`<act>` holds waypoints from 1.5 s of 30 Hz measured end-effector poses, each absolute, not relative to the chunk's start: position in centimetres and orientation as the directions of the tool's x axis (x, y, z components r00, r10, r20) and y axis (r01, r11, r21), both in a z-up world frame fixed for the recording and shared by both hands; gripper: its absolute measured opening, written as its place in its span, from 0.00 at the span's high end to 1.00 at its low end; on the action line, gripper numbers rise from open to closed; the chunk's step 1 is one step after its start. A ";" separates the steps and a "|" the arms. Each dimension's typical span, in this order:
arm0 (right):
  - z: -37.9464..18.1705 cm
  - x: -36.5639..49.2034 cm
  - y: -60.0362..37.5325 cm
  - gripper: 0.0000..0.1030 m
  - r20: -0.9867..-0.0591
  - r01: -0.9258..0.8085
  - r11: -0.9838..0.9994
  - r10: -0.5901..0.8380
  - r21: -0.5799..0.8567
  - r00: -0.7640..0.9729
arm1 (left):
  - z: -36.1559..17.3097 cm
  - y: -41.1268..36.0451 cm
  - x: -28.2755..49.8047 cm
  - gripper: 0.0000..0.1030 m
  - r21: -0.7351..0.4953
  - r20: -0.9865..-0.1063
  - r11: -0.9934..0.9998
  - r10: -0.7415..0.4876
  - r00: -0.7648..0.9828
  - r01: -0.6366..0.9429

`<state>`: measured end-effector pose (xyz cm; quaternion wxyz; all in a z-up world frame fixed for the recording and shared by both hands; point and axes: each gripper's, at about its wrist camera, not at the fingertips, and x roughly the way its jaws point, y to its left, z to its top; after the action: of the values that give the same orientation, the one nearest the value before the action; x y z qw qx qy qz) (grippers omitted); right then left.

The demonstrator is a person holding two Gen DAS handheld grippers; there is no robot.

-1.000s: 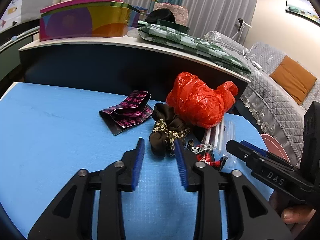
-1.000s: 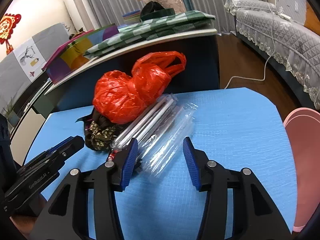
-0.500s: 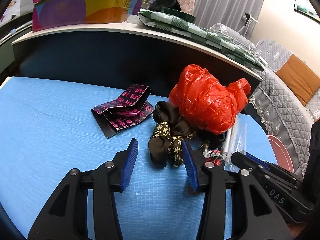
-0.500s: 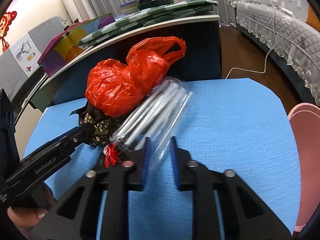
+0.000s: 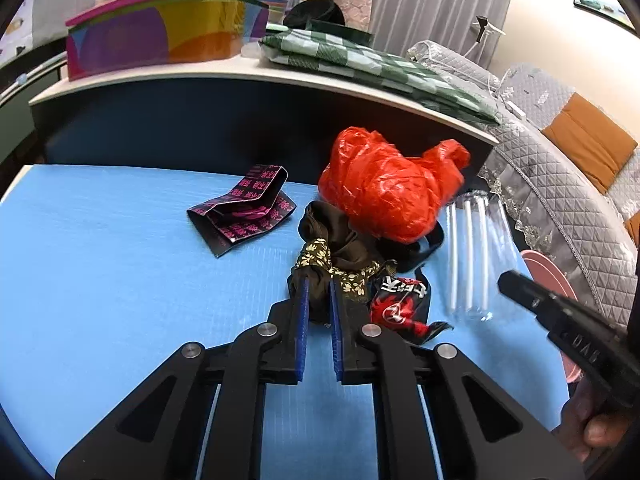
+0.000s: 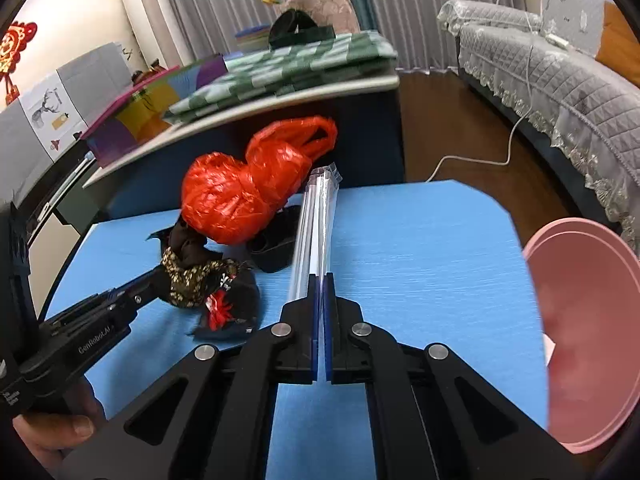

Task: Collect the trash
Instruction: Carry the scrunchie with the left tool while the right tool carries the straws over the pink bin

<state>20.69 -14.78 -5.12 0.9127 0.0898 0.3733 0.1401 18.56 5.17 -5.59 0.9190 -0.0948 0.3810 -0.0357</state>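
Pinching clear straw pack [image 6: 316, 216] in right claw [image 6: 321, 280], lifted off blue bench [image 6: 420, 264], left claw [image 5: 318, 286] closing on brown floral cloth [image 5: 334, 256], "GenRobot.AI" on its side, red bag [image 5: 384, 188] beyond, black-magenta wrapper [image 5: 244, 208] left

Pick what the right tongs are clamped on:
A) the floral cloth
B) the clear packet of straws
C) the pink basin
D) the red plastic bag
B: the right tongs are shut on the near end of the clear packet of straws, which juts forward from between them.
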 end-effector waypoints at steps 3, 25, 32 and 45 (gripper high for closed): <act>-4.1 19.4 -15.4 0.98 -0.644 -0.188 0.947 0.316 0.262 0.697 | -4.6 5.4 17.1 0.91 -0.194 -0.683 0.981 -0.131 0.719 -0.006; 2.9 8.7 -20.5 0.98 -0.523 -0.177 0.972 0.233 0.156 0.820 | 0.9 1.3 8.5 0.91 -0.140 -0.590 0.988 -0.140 0.795 0.070; 3.5 7.1 -21.4 0.98 -0.515 -0.156 0.982 0.189 0.108 0.836 | 1.1 0.3 7.6 0.91 -0.140 -0.579 0.986 -0.155 0.800 0.089; 3.2 7.2 -23.8 0.98 -0.523 -0.104 0.989 0.144 0.105 0.840 | 0.9 -1.7 7.8 0.91 -0.140 -0.572 0.983 -0.179 0.800 0.120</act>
<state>7.24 -23.84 3.24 0.9584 0.0363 0.2756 0.0649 7.78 -1.70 0.85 0.9476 -0.0483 0.3059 -0.0791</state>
